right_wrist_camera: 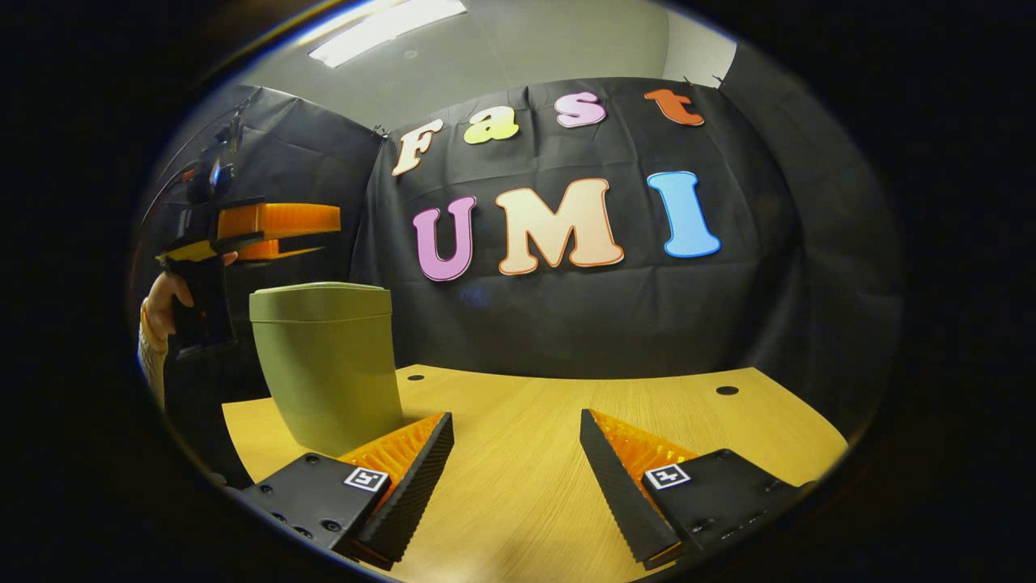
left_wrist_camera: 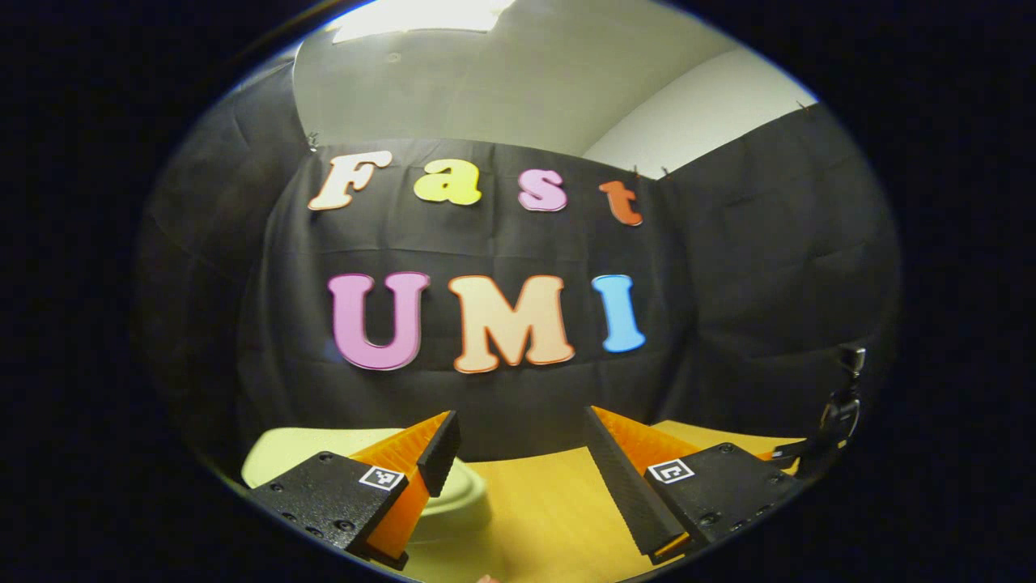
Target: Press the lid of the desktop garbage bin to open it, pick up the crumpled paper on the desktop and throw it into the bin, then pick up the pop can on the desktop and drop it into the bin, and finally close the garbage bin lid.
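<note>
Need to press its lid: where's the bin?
In the right gripper view the bin stands on the table's left side, lid shut, below the left gripper.

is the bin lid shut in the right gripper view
Yes, the bin lid lies flat and closed on the garbage bin, with the left hand-held gripper above it.

Bin (left_wrist_camera: 465,494) — lower part behind left tongs (left_wrist_camera: 518,478), lid probably shut.
</note>
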The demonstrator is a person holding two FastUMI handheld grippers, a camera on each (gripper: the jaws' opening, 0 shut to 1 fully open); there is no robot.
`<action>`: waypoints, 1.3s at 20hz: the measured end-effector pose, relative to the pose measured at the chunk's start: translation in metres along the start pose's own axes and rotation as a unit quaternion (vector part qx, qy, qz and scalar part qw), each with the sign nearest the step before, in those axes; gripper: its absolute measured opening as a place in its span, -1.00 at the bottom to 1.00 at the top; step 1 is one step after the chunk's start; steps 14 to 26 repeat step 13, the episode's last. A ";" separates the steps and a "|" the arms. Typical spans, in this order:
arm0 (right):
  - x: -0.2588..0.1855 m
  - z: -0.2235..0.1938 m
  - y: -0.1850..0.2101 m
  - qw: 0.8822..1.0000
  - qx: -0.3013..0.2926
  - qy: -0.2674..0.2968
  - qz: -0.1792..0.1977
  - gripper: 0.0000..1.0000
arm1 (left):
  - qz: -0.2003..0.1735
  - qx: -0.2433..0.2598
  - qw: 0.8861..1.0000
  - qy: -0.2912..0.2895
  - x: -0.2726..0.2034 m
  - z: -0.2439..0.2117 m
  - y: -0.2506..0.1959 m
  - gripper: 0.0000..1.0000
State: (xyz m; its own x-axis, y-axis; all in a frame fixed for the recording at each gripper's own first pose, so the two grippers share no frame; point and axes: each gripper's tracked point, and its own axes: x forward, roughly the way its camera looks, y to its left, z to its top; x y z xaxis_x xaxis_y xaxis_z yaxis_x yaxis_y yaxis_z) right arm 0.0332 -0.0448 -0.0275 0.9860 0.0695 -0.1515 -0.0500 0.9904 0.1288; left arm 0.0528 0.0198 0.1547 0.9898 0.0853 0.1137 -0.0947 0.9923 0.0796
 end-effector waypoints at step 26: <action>0.024 -0.016 0.013 0.999 -0.026 -0.011 -0.020 0.97 | -0.108 -0.061 0.991 0.044 -0.018 -0.146 -0.026 0.92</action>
